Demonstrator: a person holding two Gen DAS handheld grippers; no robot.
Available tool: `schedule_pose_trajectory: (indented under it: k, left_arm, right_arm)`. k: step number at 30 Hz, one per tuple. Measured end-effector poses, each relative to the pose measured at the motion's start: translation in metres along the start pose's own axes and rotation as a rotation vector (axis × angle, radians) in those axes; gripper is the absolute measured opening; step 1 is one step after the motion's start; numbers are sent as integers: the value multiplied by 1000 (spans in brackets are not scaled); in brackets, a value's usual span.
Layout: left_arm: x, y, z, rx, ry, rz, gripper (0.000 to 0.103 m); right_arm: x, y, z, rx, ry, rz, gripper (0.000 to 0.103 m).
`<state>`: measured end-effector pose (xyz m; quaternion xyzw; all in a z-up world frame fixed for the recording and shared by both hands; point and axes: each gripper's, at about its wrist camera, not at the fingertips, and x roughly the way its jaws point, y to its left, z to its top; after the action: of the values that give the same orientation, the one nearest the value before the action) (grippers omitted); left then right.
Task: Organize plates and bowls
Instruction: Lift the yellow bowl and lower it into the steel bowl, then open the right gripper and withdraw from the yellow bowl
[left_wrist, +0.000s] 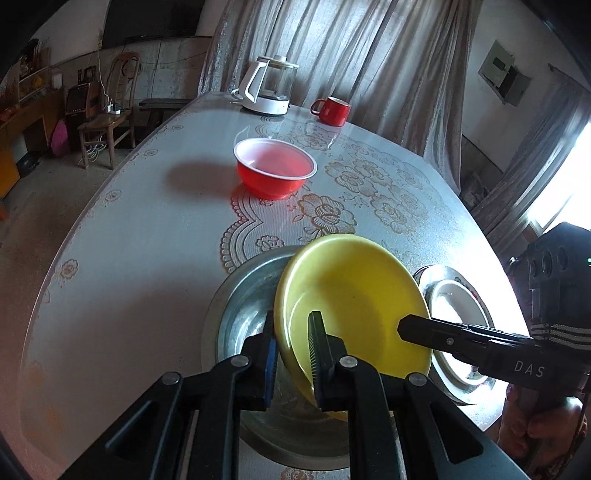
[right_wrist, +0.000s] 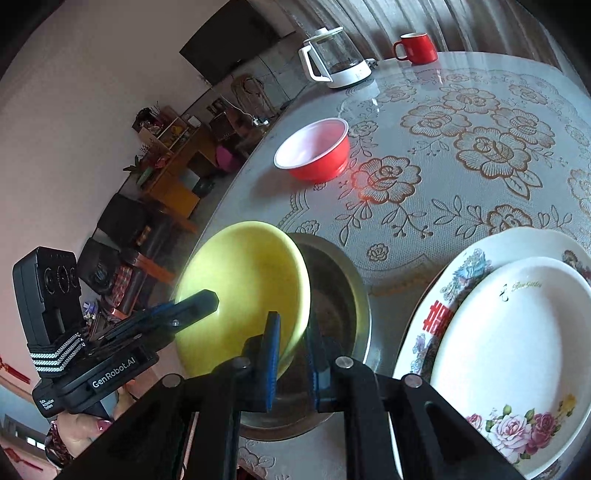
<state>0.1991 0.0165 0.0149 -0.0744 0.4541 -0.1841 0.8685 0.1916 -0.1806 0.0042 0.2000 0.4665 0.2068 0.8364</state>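
Note:
A yellow bowl (left_wrist: 354, 295) hangs tilted over a steel bowl (left_wrist: 243, 310) on the table. My left gripper (left_wrist: 293, 332) is shut on the yellow bowl's left rim. My right gripper (right_wrist: 293, 332) is shut on its opposite rim (right_wrist: 295, 325); its finger shows in the left wrist view (left_wrist: 436, 330). The yellow bowl (right_wrist: 243, 288) and steel bowl (right_wrist: 340, 295) also show in the right wrist view. A red bowl (left_wrist: 275, 168) stands farther back. A white plate (right_wrist: 517, 347) lies on a flowered plate (right_wrist: 436, 317) at the right.
A glass kettle (left_wrist: 267, 86) and a red mug (left_wrist: 332, 110) stand at the table's far edge. The table (left_wrist: 110, 295) has a lace-patterned cloth. A wooden chair (left_wrist: 107, 125) and shelves stand on the floor to the left.

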Motion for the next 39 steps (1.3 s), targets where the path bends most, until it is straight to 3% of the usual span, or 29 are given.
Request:
schedule_pose_trajectory:
  k: [12, 20, 26, 30, 34, 39]
  left_arm:
    - [19, 2, -14, 37, 43, 53, 16]
    - [25, -2, -18, 78, 52, 86, 23]
    - [25, -8, -20, 114, 43, 120, 30]
    - [27, -14, -23, 149, 37, 139, 41]
    - [29, -19, -24, 162, 40, 128, 53]
    - [26, -18, -24, 138, 31, 103, 58]
  right_arm:
    - [17, 1, -12, -10, 50, -60, 14]
    - [26, 6, -12, -49, 86, -107, 14]
    - [31, 10, -11, -68, 100, -139, 15]
    - [30, 14, -11, -83, 95, -164, 16]
    - [31, 15, -10, -84, 96, -180, 16]
    - [33, 17, -8, -89, 97, -189, 18]
